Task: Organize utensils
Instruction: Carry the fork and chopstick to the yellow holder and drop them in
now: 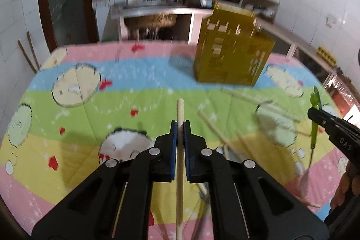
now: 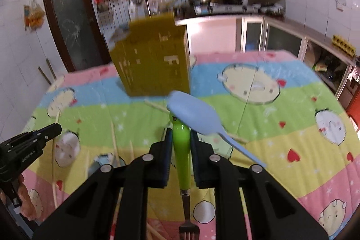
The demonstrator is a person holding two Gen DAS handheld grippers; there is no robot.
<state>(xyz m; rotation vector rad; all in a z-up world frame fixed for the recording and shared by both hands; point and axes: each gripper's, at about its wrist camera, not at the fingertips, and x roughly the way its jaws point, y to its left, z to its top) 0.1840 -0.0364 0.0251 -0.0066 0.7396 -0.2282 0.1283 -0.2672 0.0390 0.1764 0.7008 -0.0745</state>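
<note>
Left tool (image 1: 180, 127) clenched on a wooden chopstick (image 1: 180, 109); right tool (image 2: 181, 134) clenched on a green-handled fork (image 2: 181, 141), both above the table (image 1: 67, 105). Neither was yet in the olive holder (image 1: 231, 48) at the far side. Several chopsticks and a blue spoon (image 2: 191, 114) remained loose. Blur hid the holder's contents.

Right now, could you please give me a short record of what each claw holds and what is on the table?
left claw: shut on a wooden chopstick, its tip pointing away from the camera
right claw: shut on the green handle of a fork, tines toward the camera
holder: olive-green slotted box, upright at the far side of the table
loose items: blue spoon; more chopsticks lying flat
surface: striped cartoon cloth
image quality: motion-blurred
</note>
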